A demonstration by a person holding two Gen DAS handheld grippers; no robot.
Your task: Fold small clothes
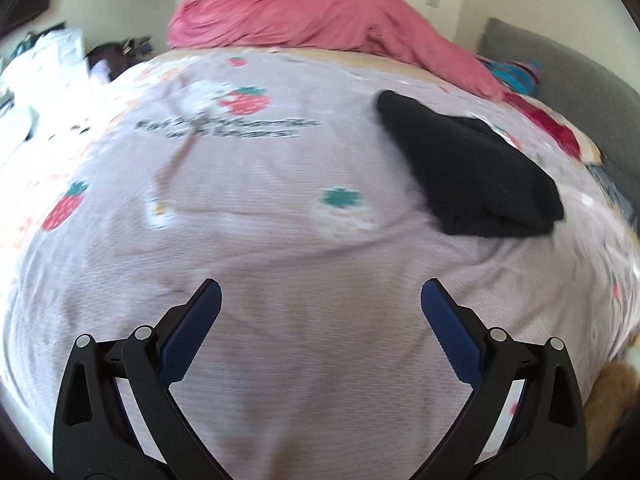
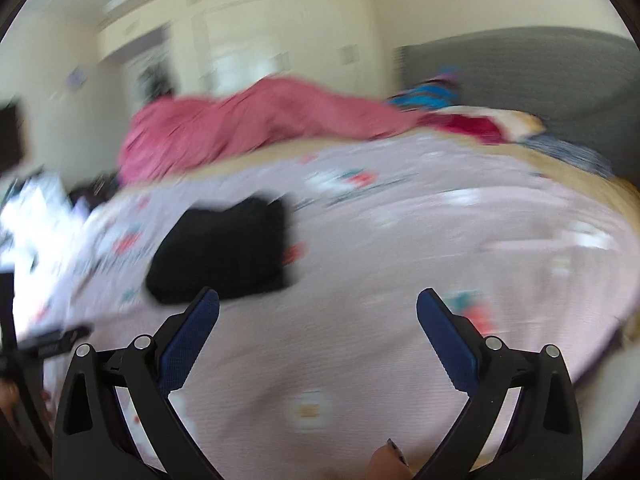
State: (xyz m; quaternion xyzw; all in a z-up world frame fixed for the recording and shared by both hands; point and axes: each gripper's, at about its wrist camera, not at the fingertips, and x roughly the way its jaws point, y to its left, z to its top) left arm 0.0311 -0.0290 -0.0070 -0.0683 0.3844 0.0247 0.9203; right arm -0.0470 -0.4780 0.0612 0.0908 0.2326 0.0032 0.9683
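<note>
A folded black garment [image 1: 472, 168] lies on the strawberry-print bed sheet [image 1: 260, 240], ahead and to the right of my left gripper [image 1: 320, 300]. That gripper is open above bare sheet, with nothing between its blue-padded fingers. In the right wrist view the same black garment [image 2: 224, 248] sits ahead and left of my right gripper [image 2: 318, 304], just beyond the left fingertip [image 2: 208, 304]. This gripper is open as well and holds nothing. The right wrist view is blurred by motion.
A bunched pink blanket [image 1: 312, 16] lies along the far side of the bed, with a grey headboard [image 1: 580, 92] and colourful fabric [image 1: 512, 72] at the right. Cluttered items [image 1: 44, 72] sit past the left edge. A fingertip [image 2: 386, 460] shows at the bottom.
</note>
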